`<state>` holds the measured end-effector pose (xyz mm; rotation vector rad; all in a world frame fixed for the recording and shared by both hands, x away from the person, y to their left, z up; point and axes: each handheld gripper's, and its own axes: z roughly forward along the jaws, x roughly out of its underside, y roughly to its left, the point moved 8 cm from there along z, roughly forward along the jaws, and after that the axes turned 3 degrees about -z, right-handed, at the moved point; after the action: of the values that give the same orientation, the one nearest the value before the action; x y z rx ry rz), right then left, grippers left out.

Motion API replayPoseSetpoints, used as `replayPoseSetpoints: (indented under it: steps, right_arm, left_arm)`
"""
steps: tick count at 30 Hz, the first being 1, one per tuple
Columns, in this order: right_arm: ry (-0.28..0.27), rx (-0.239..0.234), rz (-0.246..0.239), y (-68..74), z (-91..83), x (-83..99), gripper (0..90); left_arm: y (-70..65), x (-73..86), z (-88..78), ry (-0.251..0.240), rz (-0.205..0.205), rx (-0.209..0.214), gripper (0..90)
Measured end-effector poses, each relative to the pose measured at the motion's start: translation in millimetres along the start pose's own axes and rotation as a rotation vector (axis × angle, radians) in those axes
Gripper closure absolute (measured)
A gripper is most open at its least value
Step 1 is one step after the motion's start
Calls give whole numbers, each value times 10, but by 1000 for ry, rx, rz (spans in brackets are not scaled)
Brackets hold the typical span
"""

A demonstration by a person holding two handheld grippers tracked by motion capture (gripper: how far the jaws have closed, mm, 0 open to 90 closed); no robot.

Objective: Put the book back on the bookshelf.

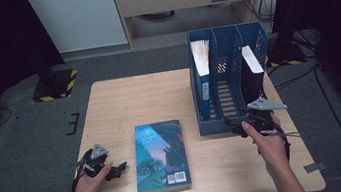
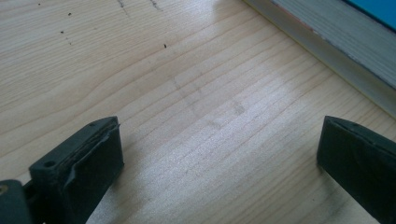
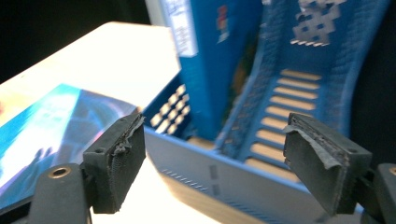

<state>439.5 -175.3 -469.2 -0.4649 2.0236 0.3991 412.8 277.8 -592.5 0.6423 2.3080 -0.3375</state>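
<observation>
So the right hand-held gripper point(image 1: 236, 126) is hanging right at the near edge of the blue file rack point(image 1: 213, 125), jaws spread with nothing between them. The rack is sitting on the right half of the tabletop point(image 1: 110, 109), with a blue book point(image 1: 204, 83) standing in its left slot and a black binder point(image 1: 253, 84) in the right one (the middle slot is looking empty from the high view). The left hand-held gripper point(image 1: 117, 170) is resting low at the near left, jaws also spread wide over bare wood, gripping nothing. Just to its right a teal paperback point(image 1: 160, 153) is lying flat, cover up, near the front edge, well apart from the rack.
</observation>
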Motion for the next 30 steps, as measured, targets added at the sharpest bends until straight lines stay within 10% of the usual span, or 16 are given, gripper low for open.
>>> replayPoseSetpoints:
  steps: [16, 30]
  right_arm:
    - [130, -159, -74, 884, 405, 264, 119]
    - [294, -363, -114, 1534, 752, 690, 161]
  left_arm:
    - [-184, -260, -313, -131, -64, 88, 93]
    - [-765, -383, -177, -96, 37, 167, 179]
